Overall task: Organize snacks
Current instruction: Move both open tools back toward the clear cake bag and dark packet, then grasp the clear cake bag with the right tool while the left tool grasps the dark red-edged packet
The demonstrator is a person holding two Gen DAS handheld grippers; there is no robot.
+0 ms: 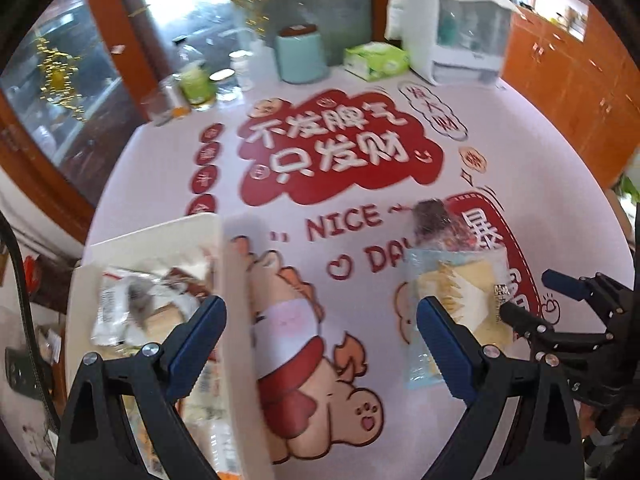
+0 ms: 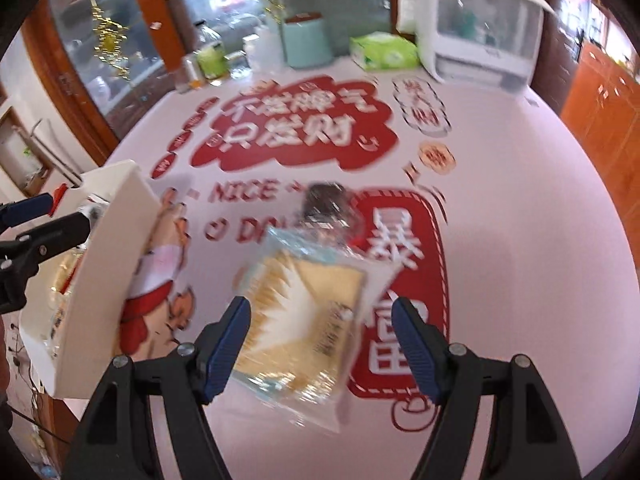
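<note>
The sandwich pack [image 2: 304, 312] lay flat on the printed tablecloth [image 2: 520, 240], its clear wrapper showing layered bread, and it sat right between the right gripper [image 2: 322, 344]'s spread jaws, wide apart, closed on nothing. Whether the blue pads [image 2: 228, 344] were already touching the wrapper, the blur wouldn't let anyone say. Just beyond it, touching or overlapping its far edge, a dark snack in clear wrap [image 2: 326, 204] waited too.

Over to the side stood the white bin [image 1: 168, 240], and it was already well stocked: several wrapped snacks [image 1: 132, 300] heaped inside. The left gripper [image 1: 320, 344] hung over the bin's near wall, jaws wide, carrying nothing, one finger above the bin's contents and the other out over the cloth near the sandwich pack.

So the score, by my reading: most of the job looked done, with two items left out on the cloth. The sandwich pack seemed next in line, then the dark one.

At the table's far end, a teal canister [image 1: 300, 56], a green tissue pack [image 1: 376, 60] and a white dispenser [image 1: 452, 28] stood well clear of the action.
</note>
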